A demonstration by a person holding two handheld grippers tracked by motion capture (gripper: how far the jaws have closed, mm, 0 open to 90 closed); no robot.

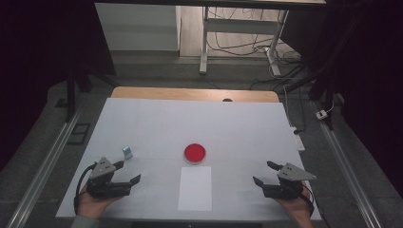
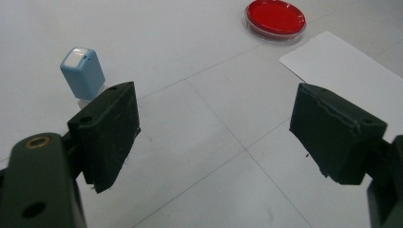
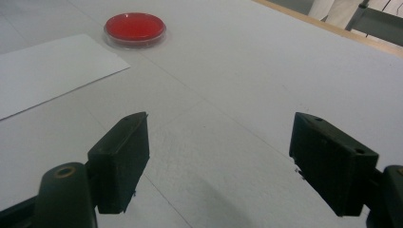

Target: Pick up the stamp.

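At the near edge of the table, the left gripper (image 1: 127,173) sits in the person's left hand (image 1: 92,204) with its jaws spread wide and nothing between them, and the right gripper (image 1: 266,173) sits in the right hand (image 1: 297,209) the same way, jaws wide and empty. Between the two, near the front edge, a white sheet of paper (image 1: 195,188) lies flat on the table. Just beyond the left gripper stands a small light-blue stamp-like block (image 1: 127,152) with a white top; in the left gripper view it (image 2: 82,72) stands upright just past the left-hand jaw, apart from it. Just beyond the far edge of the paper sits a round shallow dish (image 1: 195,153) with a clear rim, filled across its whole floor with something red; whether that is liquid, gel or a pad cannot be told. The dish (image 3: 135,28) appears in the right gripper view well ahead of the jaws, close to the paper's corner. The table (image 1: 157,123) is covered in a white surface with faint seam lines, and a strip of bare wood (image 1: 195,94) shows along its far edge. Past that, the room is dim: a grey floor (image 1: 157,71), the white legs of another desk (image 1: 204,52) with cables hanging and trailing near it, and metal rails (image 1: 45,166) running along both sides of the table.
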